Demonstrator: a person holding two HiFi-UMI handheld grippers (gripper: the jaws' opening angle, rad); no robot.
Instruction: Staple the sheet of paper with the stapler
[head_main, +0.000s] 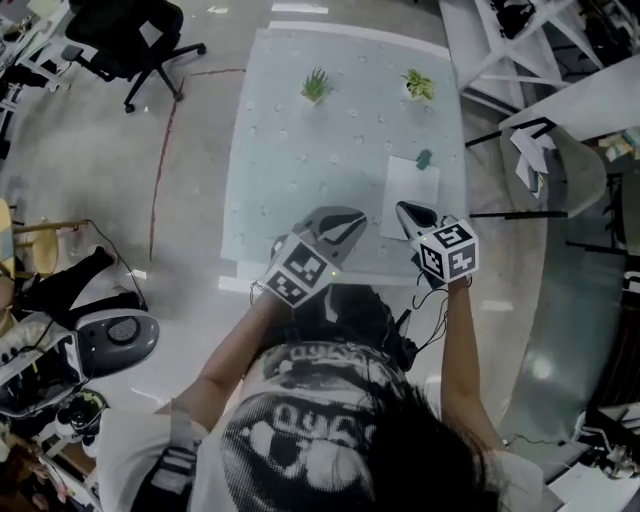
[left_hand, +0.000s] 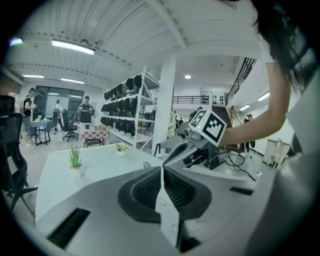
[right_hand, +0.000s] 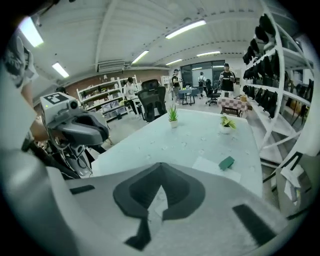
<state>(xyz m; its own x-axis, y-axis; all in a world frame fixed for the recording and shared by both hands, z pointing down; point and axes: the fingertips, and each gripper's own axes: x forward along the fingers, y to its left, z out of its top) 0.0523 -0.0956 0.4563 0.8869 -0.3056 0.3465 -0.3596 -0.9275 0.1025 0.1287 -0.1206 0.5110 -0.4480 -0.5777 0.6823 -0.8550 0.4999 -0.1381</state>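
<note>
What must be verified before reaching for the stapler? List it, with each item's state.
1. The small green stapler shows at the far edge of the white paper sheet: ok.
2. Sheet flat on the pale blue table: ok.
3. The right hand-held gripper open to grasp: not ok, shut, empty.
4. The left hand-held gripper open: not ok, shut, empty.
5. The two potted plants off the path: ok.
6. Stapler loaded: cannot tell.
</note>
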